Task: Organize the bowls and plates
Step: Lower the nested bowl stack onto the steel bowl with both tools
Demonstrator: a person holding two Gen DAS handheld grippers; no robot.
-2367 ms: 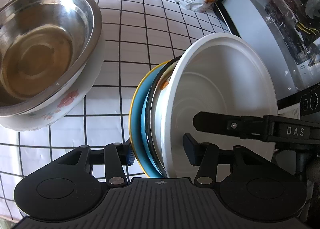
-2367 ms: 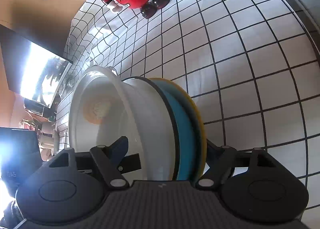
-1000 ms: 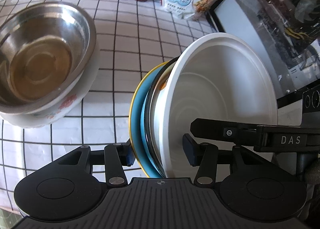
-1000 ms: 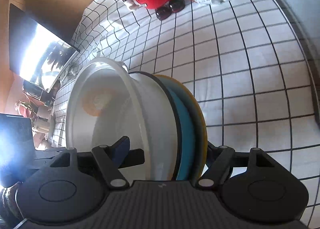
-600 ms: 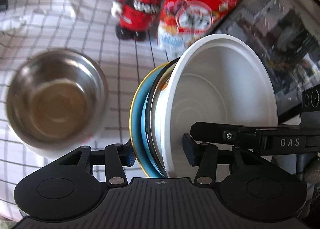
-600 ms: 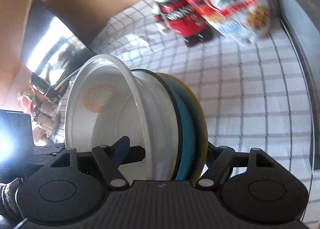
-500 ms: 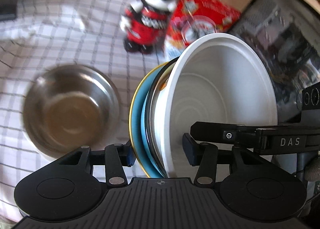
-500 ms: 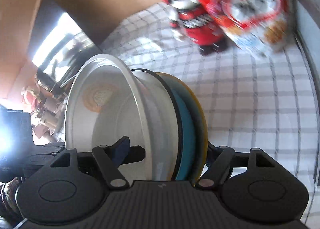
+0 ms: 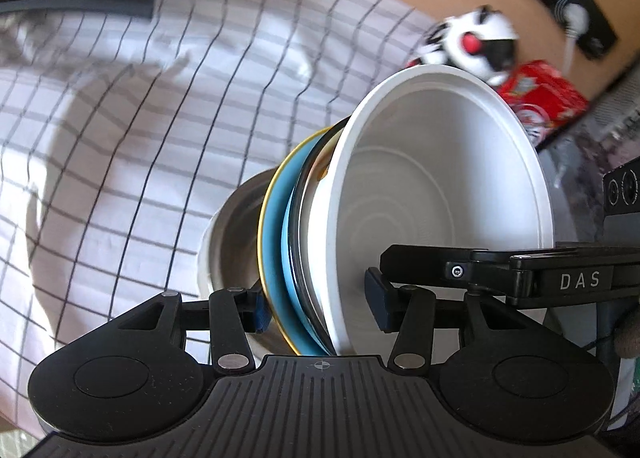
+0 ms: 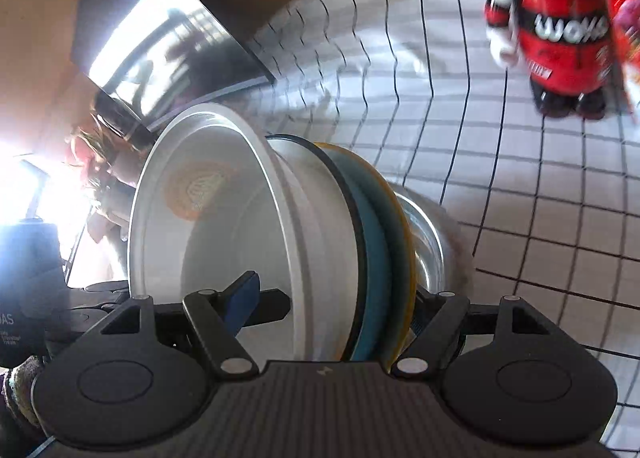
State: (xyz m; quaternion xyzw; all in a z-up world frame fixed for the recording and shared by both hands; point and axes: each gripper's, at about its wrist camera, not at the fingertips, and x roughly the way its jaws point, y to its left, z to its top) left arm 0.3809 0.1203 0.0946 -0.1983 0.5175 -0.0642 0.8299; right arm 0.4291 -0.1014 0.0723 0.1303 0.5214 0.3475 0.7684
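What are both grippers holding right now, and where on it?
Both the left gripper and right gripper clamp one nested stack of white bowl and blue plate, at opposite rim edges.

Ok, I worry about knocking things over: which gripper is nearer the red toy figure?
Right, probably. The right gripper, clamped on the dish stack, has the red toy figure ahead to its right. The left gripper holds the stack's opposite side, farther away.

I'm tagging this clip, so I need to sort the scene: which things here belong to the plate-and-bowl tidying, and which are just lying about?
Part of the job:
- white bowl
- blue plate with the yellow rim, stacked behind the bowl
- steel bowl behind the stack
- left gripper and right gripper, both clamping the stack

Just lying about:
- red toy figure
- red snack bag
- checked tablecloth
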